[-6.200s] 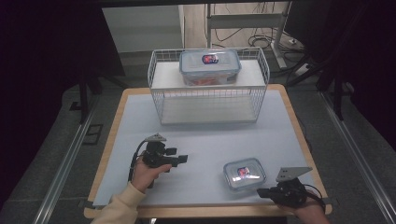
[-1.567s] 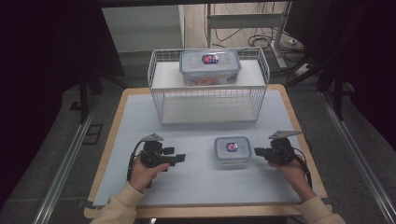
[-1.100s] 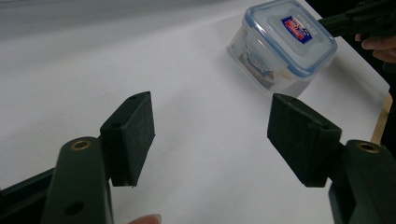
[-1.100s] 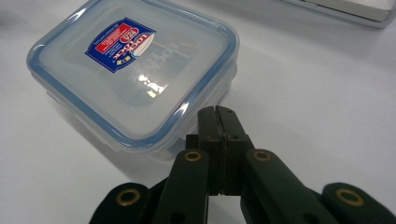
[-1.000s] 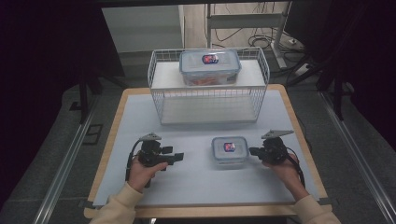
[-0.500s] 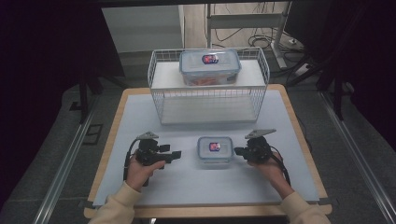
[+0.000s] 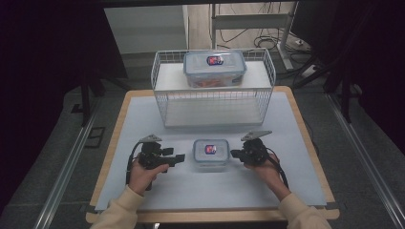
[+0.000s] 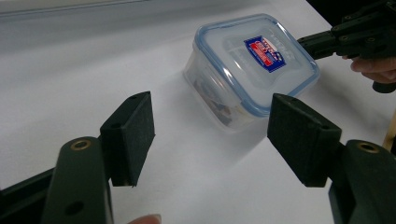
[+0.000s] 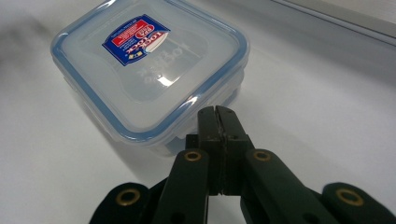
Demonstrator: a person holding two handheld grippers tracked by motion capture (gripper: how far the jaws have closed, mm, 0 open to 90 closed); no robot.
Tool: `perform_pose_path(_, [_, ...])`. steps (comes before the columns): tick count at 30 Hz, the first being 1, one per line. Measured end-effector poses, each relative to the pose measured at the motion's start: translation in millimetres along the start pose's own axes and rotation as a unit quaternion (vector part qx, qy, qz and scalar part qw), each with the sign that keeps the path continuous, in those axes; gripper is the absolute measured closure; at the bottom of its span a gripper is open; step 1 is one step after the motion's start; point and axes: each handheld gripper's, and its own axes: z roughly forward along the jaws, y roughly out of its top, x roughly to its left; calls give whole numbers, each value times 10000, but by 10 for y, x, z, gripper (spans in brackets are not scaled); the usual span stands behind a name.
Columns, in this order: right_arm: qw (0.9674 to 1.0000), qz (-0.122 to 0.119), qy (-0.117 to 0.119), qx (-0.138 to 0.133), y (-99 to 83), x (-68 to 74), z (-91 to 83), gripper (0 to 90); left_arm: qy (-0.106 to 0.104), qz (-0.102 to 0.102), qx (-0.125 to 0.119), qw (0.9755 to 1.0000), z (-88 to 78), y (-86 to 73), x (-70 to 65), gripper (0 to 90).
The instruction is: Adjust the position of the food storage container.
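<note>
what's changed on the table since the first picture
The right tongs, shut, have pushed the small box from the near right corner leftward to mid-table, in front of the open left tongs. Nothing was gripped. The left tongs, wire basket and large box stayed put.

At the far edge of my tabletop (image 7: pixel 143 114) I see a white wire basket (image 7: pixel 213 102) standing on its side like a shelf, open toward me. On top of it sits a large clear lidded container (image 7: pixel 215 68) with a blue rim and a red-and-blue label. The tabletop has a pale sheet over a wooden rim. Behind it, cables (image 7: pixel 248 33) trail across the floor.
</note>
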Motion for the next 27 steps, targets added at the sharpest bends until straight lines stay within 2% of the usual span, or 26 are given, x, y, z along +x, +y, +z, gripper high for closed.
perform_pose_path(5, [10000, 24, 54, -13, 0, -4, -4, 898, 0, 4, -12, 10000, -4, 1, 5, 315])
perform_pose_path(10, [9999, 67, 59, -131, -2, -18, -110, 898, 10, -17, -50, 10000, -25, 4, 12, 315])
perform_pose_path(16, [9993, 281, 103, -235, -71, -112, -266, 897, 8, 17, -61, 10000, -27, 11, -7, 314])
perform_pose_path(21, [9985, 435, 204, -275, -98, -164, -312, 889, 24, -25, -78, 10000, -29, 15, 3, 295])
perform_pose_path(23, [9982, 463, 272, -282, -99, -172, -318, 840, 90, -48, -104, 9999, -22, 18, 0, 281])
perform_pose_path(25, [9979, 478, 321, -299, -96, -173, -313, 703, 116, -86, -99, 9998, -7, 23, -3, 246])
perform_pose_path(26, [9974, 544, 359, -305, -93, -176, -303, 594, 121, -90, -88, 9998, -2, 24, -5, 228])
perform_pose_path(27, [9974, 544, 359, -305, -93, -176, -303, 594, 128, -99, -85, 9998, 3, 24, -7, 228])
